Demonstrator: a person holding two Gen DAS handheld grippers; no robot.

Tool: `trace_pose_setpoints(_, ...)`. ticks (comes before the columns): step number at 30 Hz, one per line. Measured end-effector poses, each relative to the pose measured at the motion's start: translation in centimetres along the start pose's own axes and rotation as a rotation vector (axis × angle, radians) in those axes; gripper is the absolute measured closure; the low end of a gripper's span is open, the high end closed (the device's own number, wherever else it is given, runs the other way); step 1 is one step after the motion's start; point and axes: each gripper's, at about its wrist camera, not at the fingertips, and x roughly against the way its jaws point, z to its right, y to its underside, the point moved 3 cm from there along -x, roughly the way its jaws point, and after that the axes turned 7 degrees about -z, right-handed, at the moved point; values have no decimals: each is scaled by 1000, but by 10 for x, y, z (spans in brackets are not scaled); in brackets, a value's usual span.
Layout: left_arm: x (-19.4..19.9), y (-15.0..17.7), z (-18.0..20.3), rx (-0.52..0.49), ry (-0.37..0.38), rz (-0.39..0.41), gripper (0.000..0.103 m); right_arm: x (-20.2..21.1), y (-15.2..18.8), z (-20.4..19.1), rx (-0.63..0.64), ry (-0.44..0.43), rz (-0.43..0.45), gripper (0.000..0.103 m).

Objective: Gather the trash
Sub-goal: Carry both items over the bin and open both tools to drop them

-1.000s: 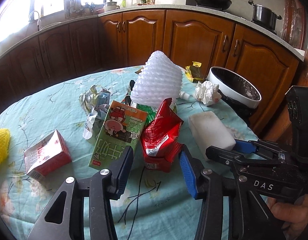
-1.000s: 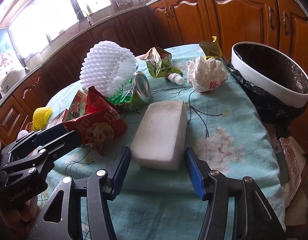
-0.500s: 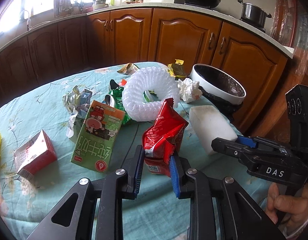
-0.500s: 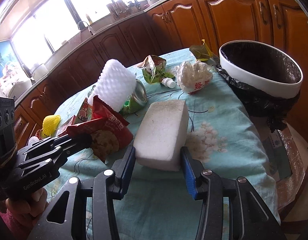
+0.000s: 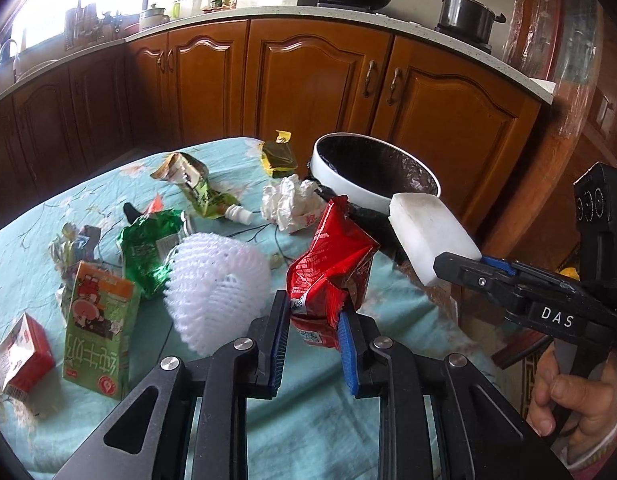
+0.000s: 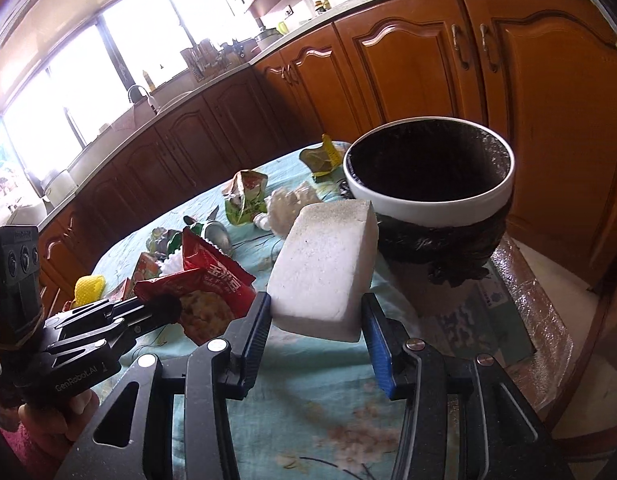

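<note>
Red crinkled foil snack packet (image 5: 332, 264) | pinched in left gripper (image 5: 312, 326) jaws, lifted off bench | white foam block (image 6: 328, 268) clamped in right gripper (image 6: 316, 328) jaws | both to be carried over white-rimmed, black-lined bin (image 6: 428, 200) before release.

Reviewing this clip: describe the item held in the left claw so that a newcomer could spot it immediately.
Start at the white-rimmed trash bin at the table's far edge. Just in front of it, lifted above the floral tablecloth, the left claw pinches a crumpled red snack bag. It is the only glossy red wrapper, beside the white foam block.
</note>
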Motion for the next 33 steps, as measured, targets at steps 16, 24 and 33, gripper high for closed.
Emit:
trace_pose_setpoints(16, -79, -100, 33, -41, 14, -17, 81, -1, -68, 73, -18, 121, 36, 56)
trace_pose_setpoints(24, -121, -149, 39, -40, 22, -47, 81, -18, -102, 91, 8, 160, 14, 55)
trace_pose_setpoints(33, -161, -174, 46, -54, 11, -98, 81, -40, -112, 103, 31, 182, -41, 54)
